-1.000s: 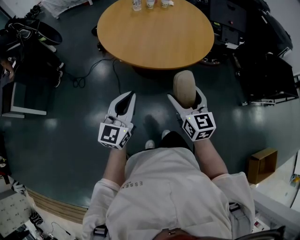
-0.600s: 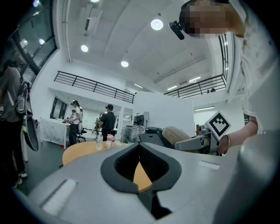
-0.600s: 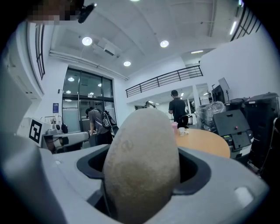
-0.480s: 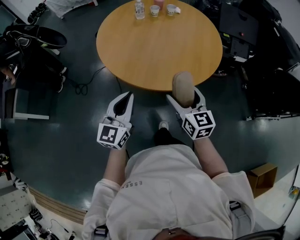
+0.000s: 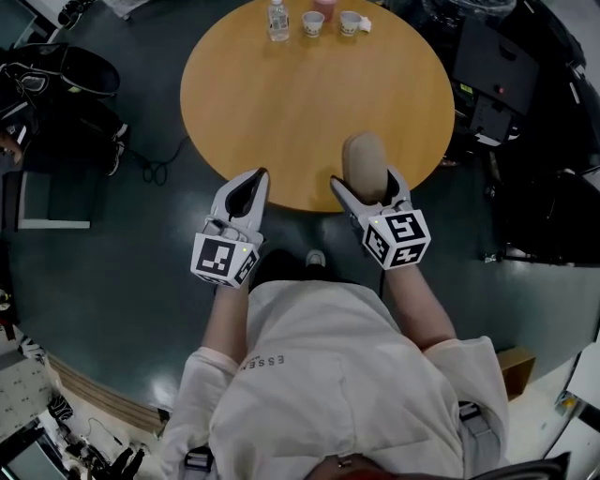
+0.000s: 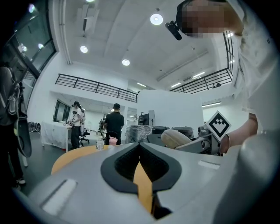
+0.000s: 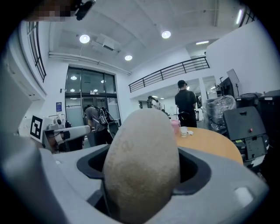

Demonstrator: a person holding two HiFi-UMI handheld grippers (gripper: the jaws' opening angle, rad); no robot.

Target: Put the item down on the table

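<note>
A beige, egg-shaped potato (image 5: 366, 165) (image 7: 142, 164) stands upright in my right gripper (image 5: 367, 187), which is shut on it and holds it over the near edge of the round wooden table (image 5: 291, 103). The potato also shows at the right of the left gripper view (image 6: 175, 138). My left gripper (image 5: 251, 187) is shut with nothing in it; its tips (image 6: 139, 151) reach the table's near edge, left of the potato.
A small bottle (image 5: 276, 19), two cups (image 5: 312, 23) and a pink cup stand at the table's far edge. Black equipment cases (image 5: 497, 84) sit right of the table, bags and a cable to its left. Several people stand beyond the table in the gripper views.
Both grippers have come forward from over the dark floor to the table's near edge. The potato is still held the same way. The left gripper stays shut.
</note>
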